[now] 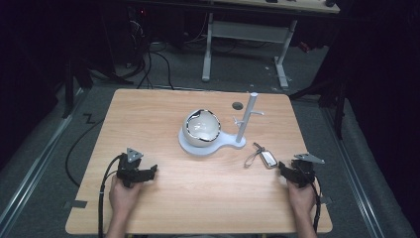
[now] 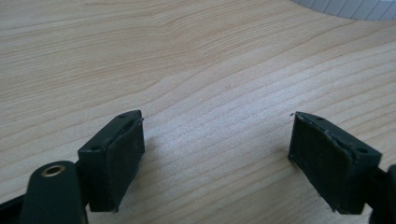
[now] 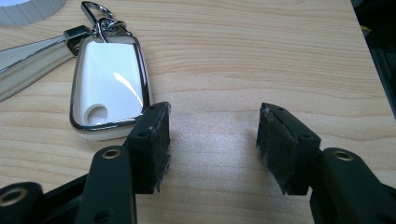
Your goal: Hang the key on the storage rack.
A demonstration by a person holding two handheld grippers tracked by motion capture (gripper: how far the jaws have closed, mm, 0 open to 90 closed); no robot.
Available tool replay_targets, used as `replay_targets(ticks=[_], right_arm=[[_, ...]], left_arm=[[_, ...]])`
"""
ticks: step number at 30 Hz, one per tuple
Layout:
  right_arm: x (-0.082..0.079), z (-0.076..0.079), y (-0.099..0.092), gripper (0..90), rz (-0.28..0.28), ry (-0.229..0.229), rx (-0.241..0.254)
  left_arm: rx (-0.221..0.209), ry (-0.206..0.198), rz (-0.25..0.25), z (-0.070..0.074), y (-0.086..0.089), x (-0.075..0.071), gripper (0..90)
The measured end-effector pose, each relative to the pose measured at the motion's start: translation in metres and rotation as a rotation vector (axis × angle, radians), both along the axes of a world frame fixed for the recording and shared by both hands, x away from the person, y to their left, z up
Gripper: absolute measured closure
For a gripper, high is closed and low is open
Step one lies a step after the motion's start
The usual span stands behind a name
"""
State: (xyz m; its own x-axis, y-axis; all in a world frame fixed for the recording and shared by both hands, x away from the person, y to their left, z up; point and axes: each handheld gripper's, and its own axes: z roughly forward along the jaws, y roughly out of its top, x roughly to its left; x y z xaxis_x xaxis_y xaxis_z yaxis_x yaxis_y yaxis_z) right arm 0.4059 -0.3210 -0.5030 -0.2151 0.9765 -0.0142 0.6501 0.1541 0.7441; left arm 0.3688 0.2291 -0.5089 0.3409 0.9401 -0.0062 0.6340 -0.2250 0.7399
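Right tool (image 3: 212, 140) sat released near the table's (image 1: 163, 198) right edge, just beside the white key fob (image 3: 108, 88) (ungrasped); left tool (image 2: 217, 158) released too. Pickup not yet begun.

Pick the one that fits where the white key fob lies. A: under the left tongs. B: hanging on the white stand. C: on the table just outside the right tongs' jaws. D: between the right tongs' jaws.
C: the key fob lies flat on the table beside the open right tongs, not between the jaws.
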Motion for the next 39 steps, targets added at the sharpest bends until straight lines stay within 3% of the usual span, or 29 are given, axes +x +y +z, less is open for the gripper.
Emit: replay_targets(ticks=[17, 18, 29, 35, 39], right_arm=[[0.0, 0.0, 0.001, 44.0, 0.006, 0.002, -0.001], [0.0, 0.0, 0.0, 45.7, 0.025, -0.007, -0.011], [-0.001, 0.0, 0.002, 49.8, 0.021, -0.003, -0.004], [-0.006, 0.004, 0.004, 51.8, 0.051, -0.038, -0.015], [-0.012, 0.012, 0.006, 51.8, 0.065, -0.053, 0.011]], left_arm=[[0.0, 0.001, 0.0, 0.0, 0.0, 0.0, 18.6], [0.0, 0.001, 0.0, 0.0, 0.0, 0.0, 18.6], [-0.001, 0.001, 0.0, 0.0, 0.0, 0.0, 18.6], [-0.001, 0.001, 0.0, 0.0, 0.0, 0.0, 18.6], [-0.001, 0.001, 0.0, 0.0, 0.0, 0.0, 18.6]])
